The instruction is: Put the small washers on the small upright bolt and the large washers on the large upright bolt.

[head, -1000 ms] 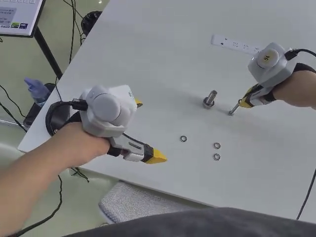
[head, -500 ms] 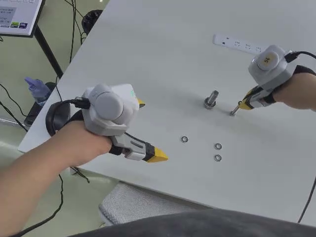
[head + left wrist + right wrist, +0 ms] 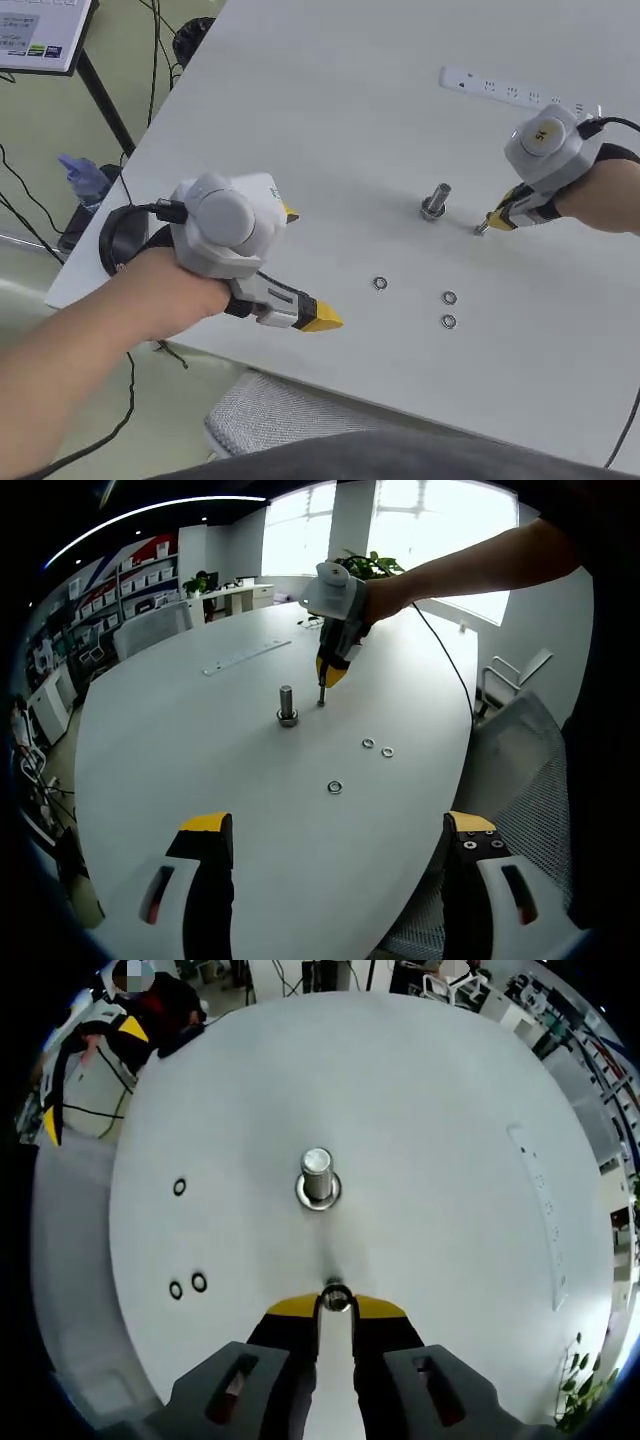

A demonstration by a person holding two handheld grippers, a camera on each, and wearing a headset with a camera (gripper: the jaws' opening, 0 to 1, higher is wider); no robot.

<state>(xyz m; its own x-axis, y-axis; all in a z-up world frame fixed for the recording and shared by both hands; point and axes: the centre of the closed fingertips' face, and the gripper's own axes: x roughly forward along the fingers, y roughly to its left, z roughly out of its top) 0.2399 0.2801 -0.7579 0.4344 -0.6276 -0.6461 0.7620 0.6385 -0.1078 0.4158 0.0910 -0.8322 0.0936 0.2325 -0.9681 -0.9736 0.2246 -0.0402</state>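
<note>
On the white table the large bolt stands upright with a ring at its base. Just right of it stands the thin small bolt. My right gripper comes down from above and is shut on it. Three small washers lie flat nearer me: one alone and a pair. My left gripper hovers open and holds nothing, near the table's front left edge.
A white power strip lies at the far side of the table. A grey mesh chair stands under the near edge. A black stand, cables and a blue bottle are on the floor to the left.
The head camera has shifted a little. My right gripper's tips sit slightly lower on the small bolt. The left gripper and the washers have kept their places.
</note>
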